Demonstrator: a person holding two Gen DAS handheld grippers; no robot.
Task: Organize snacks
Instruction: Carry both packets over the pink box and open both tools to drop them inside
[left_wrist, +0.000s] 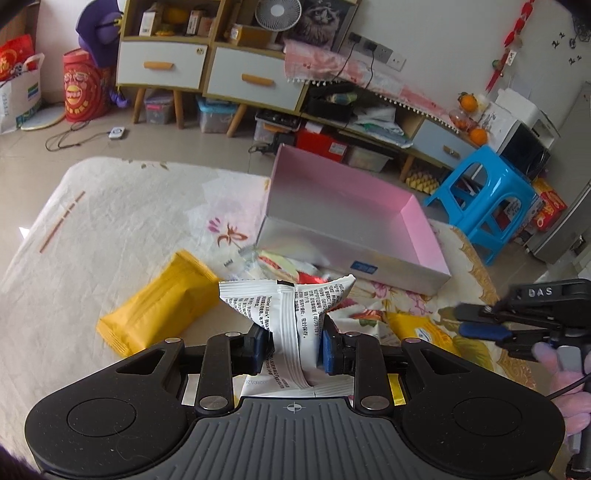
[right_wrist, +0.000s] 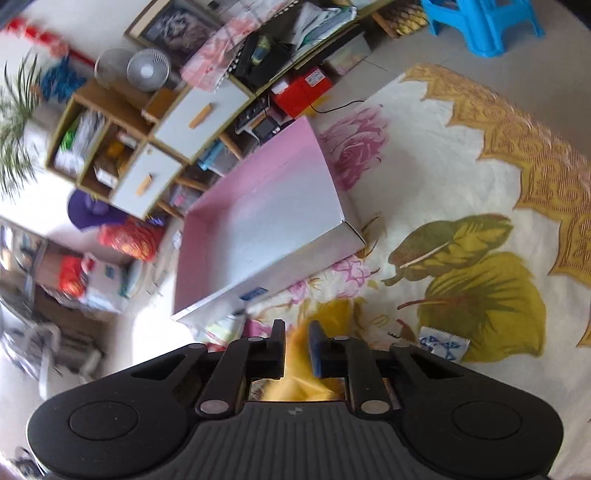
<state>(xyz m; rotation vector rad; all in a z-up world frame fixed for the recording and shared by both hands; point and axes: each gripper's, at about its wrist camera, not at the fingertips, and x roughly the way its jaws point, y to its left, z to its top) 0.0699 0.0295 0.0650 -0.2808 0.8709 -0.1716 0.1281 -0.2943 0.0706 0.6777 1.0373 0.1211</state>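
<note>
Left claw (left_wrist: 293, 349): it is squeezed tight on a white snack pack (left_wrist: 291, 321). The blue pads press in on both sides of the pack.
White snack pack: it stands up between the fingers, held above the cloth. It is white with small black writing. It is pinched thin in the middle and spreads wide at the top, with a zigzag top edge.
Right claw (right_wrist: 296, 345): the fingers are close together with a yellow snack bag (right_wrist: 295, 369) between them. That view is blurry, so I cannot tell if the pads press on the bag. In the left view this claw (left_wrist: 463, 321) comes in from the right edge of the table.
Yellow pack (left_wrist: 159, 301): it lies flat on the cloth, just left of the white pack. It is long and plain yellow with crimped ends.
Small snack pile (left_wrist: 280, 266): a few little packs in white, red and green lie between the white pack and the box, touching the box's near wall.
Box (left_wrist: 351, 258): it is wide and low, silver outside and pink inside. It sits at the far edge of the table with a small blue sticker on its near wall.
Table cloth (left_wrist: 110, 221): white with flowers and yellow leaves. It covers the table.
Blue stool (left_wrist: 484, 199): it stands on the floor past the far right corner of the table.
</note>
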